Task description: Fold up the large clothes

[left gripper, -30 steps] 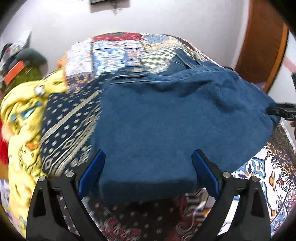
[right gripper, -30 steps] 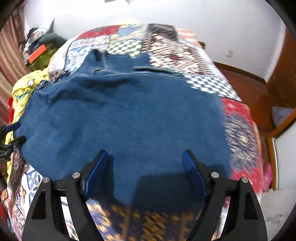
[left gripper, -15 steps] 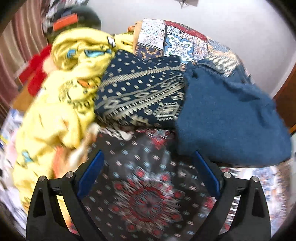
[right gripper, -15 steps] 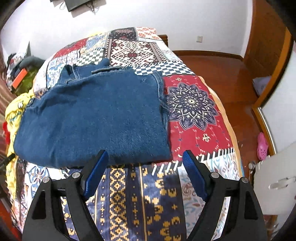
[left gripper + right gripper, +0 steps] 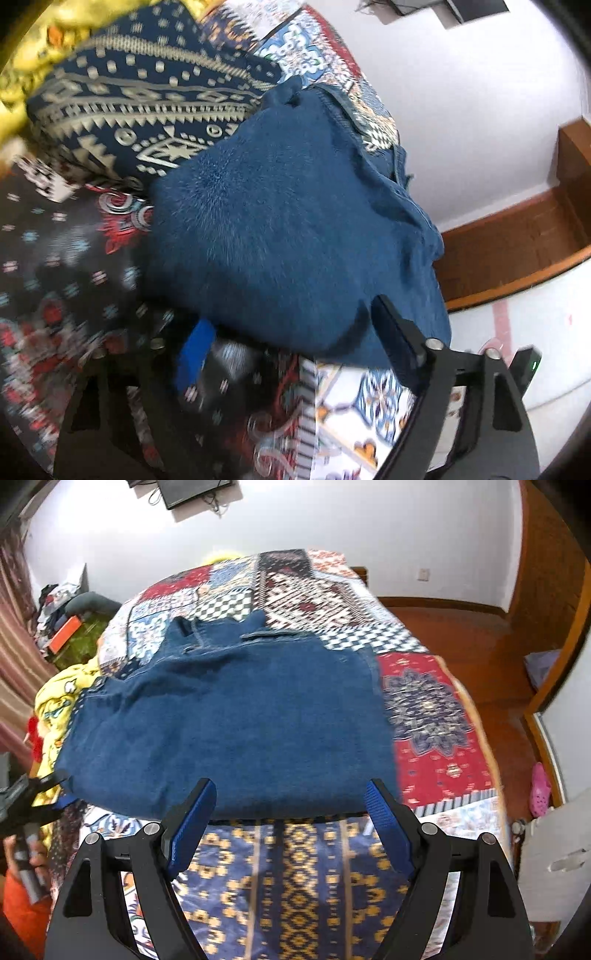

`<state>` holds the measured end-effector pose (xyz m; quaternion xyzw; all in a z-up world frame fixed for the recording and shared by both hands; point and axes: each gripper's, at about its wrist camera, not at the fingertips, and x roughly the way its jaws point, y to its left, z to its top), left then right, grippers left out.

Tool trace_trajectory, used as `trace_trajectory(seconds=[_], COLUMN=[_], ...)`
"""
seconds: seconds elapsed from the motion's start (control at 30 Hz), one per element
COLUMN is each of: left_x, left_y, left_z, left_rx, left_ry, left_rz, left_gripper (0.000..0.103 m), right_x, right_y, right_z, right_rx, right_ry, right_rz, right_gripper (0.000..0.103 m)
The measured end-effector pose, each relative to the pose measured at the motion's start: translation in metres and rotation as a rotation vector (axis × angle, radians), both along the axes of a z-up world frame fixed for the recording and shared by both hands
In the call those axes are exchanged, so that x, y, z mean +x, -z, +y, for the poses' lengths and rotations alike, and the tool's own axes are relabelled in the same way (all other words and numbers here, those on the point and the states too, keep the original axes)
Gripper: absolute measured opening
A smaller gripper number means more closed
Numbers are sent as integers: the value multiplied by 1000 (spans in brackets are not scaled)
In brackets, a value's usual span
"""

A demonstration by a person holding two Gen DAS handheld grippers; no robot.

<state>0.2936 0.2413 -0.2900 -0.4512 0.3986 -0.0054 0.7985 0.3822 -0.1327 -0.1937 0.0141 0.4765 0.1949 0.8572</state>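
Denim jeans [image 5: 229, 723], matt blue cloth with a faintly napped, coarse weave and stitched seams, lie on a printed patchwork bedspread [image 5: 428, 716] of smooth woven cloth. The right gripper [image 5: 291, 823] shows matt black plastic with ribbed blue pads and small shiny metal screws. The wooden floor [image 5: 458, 635] gleams, polished.

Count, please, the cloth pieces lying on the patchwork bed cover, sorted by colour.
Blue denim garment: 1
Navy cloth with cream pattern: 1
Yellow printed cloth: 1
Total: 3
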Motion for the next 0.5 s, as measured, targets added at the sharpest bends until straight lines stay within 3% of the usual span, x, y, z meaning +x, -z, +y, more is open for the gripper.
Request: trace_trajectory(seconds=[0.13, 0.23, 0.5], left_x=[19, 24, 15], left_y=[15, 13, -14], left_z=[9, 10, 9], left_rx=[-72, -6, 48], left_ry=[-71, -108, -152], left_rz=[-41, -55, -68], left_gripper=[71, 63, 38], right_x=[2, 2, -4], right_y=[10, 16, 8], right_z=[12, 20, 39], right_rx=[-10, -25, -45], right_ry=[-27, -39, -89], right_rz=[21, 37, 44], right_gripper=[80, 80, 80])
